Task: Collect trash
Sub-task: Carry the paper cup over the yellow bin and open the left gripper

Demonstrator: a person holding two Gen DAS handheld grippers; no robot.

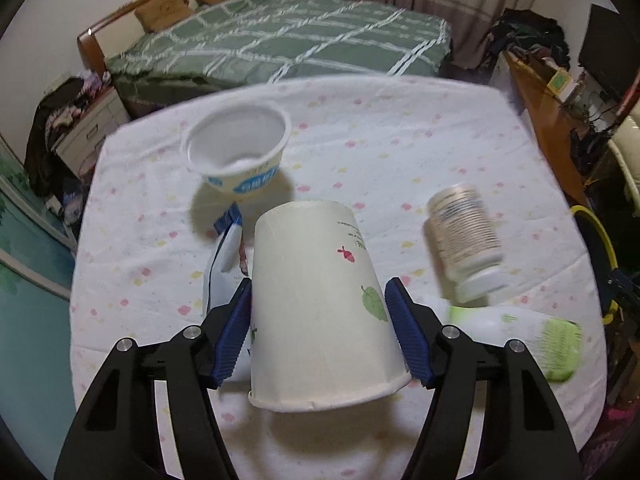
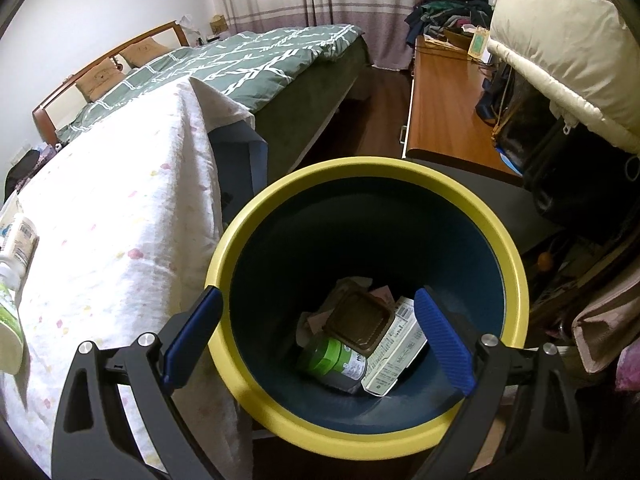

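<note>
Paper, basically: the white paper cup with a green leaf print (image 1: 320, 304) sits upside-down between the blue pads of the left gripper (image 1: 320, 316), near the front edge of the white dotted tablecloth (image 1: 400, 140). Left pad touches its wall; right-side contact I can't tell, so it looks gripped, barely. My take: squeeze gently so it doesn't crumple, lift straight, then swing right to the yellow-rimmed dark blue bin (image 2: 360, 172). The right gripper (image 2: 320, 332) hangs spread wide and empty over the bin. Writing on the cup, the blue-labelled white yogurt tub (image 1: 236, 148) and the white pill bottle (image 1: 464, 240) is too blurry to read.
</note>
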